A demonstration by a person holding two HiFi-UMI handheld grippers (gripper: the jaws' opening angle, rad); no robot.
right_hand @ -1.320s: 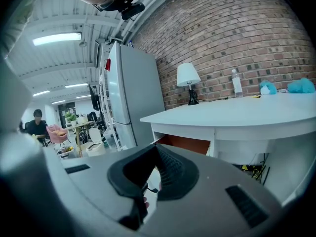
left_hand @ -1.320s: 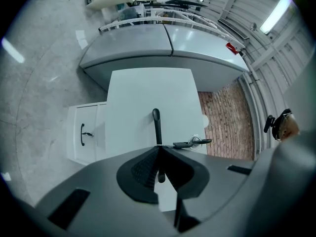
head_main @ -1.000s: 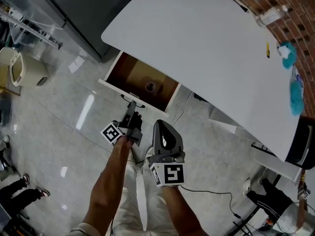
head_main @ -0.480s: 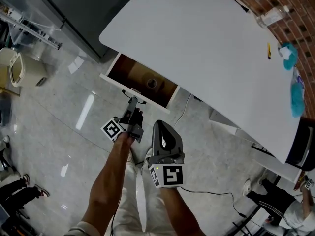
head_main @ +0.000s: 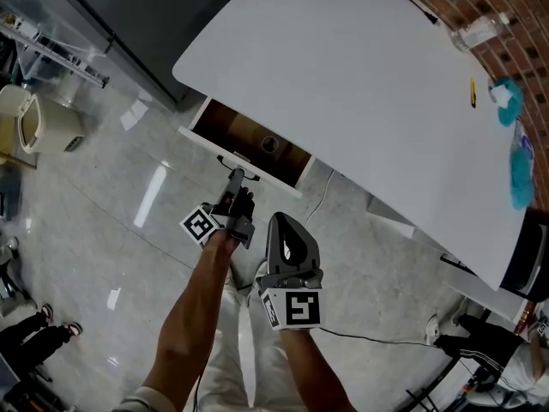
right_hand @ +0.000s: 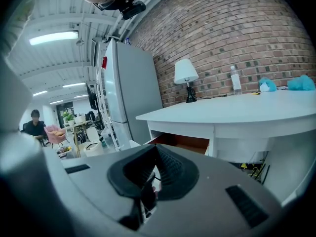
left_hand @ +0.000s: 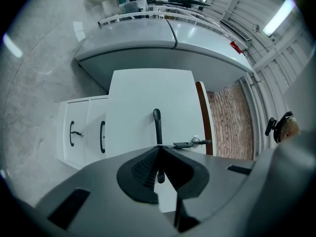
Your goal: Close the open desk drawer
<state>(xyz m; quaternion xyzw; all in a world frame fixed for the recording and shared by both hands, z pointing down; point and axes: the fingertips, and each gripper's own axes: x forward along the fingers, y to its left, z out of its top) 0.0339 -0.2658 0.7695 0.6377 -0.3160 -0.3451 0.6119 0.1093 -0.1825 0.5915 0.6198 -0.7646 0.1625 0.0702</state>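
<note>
**Left of centre: push squarely**

Drawer stands part open under the bench. Left hand-held gripper is clamped on its handle (keep the push level, lest it bind). Right hand-held gripper, jaws together, hangs empty alongside.

White desk; on it, by brick-wall edge: clear bottle, yellow pen, teal cloth.

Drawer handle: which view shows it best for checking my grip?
The left gripper view: the drawer handle runs as a black bar at centre, between the left hand-held gripper's closed jaws. The head view shows it only as a thin dark line on the drawer. The right gripper view shows the drawer standing open, not the handle.
</note>
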